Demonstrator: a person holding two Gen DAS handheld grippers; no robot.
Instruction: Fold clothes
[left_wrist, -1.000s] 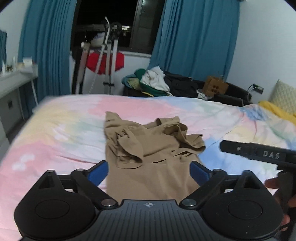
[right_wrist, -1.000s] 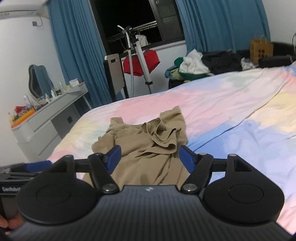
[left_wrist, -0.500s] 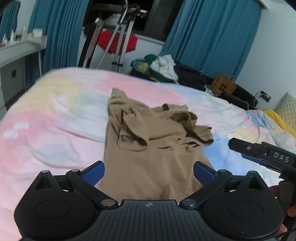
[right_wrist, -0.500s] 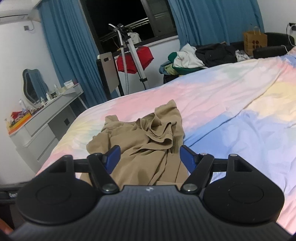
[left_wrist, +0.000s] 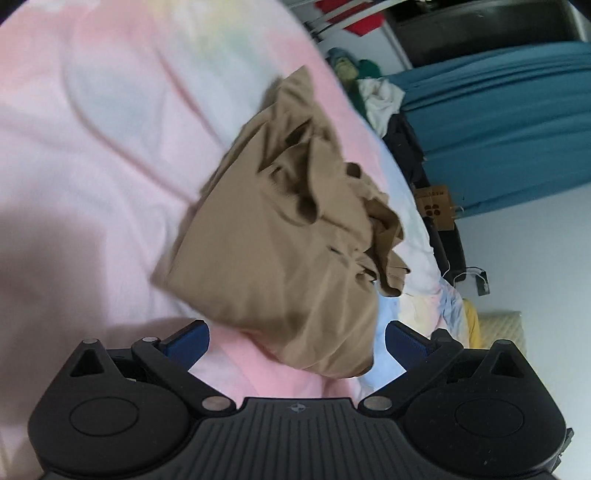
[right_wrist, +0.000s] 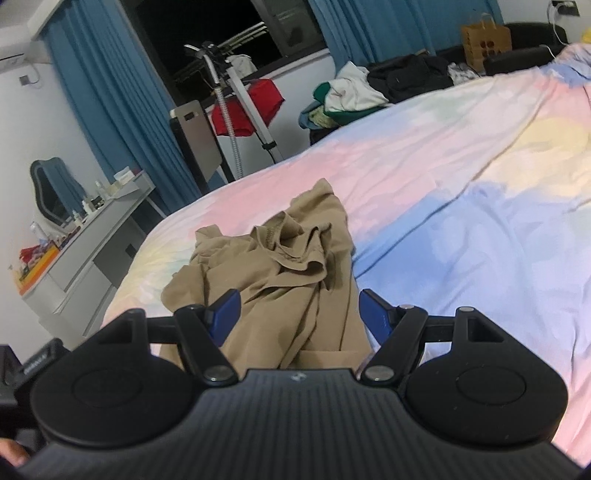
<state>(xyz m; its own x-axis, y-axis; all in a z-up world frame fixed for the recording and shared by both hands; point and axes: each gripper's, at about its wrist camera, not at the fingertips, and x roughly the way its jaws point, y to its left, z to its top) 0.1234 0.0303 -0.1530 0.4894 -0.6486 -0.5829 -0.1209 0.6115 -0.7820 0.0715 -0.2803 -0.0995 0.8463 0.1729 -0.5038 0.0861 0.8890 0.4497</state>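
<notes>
A crumpled tan garment (left_wrist: 291, 229) lies on the pastel bedsheet (left_wrist: 92, 155); it also shows in the right wrist view (right_wrist: 288, 273). My left gripper (left_wrist: 297, 338) is open and empty, rolled sideways, its blue pads astride the garment's near hem. My right gripper (right_wrist: 297, 314) is open and empty, low over the garment's near edge, blue fingertips (right_wrist: 225, 308) on either side of the cloth. The garment's far part is bunched in folds.
The bed (right_wrist: 480, 206) stretches right and far. A pile of clothes (right_wrist: 354, 92) and a paper bag (right_wrist: 485, 42) sit beyond it. A grey dresser (right_wrist: 85, 247) stands at the left, a drying rack with a red cloth (right_wrist: 247, 107) by the blue curtains.
My left gripper has rolled sharply sideways and dropped closer to the garment's near hem. My right gripper has moved lower and nearer to the garment. Both stay open.
</notes>
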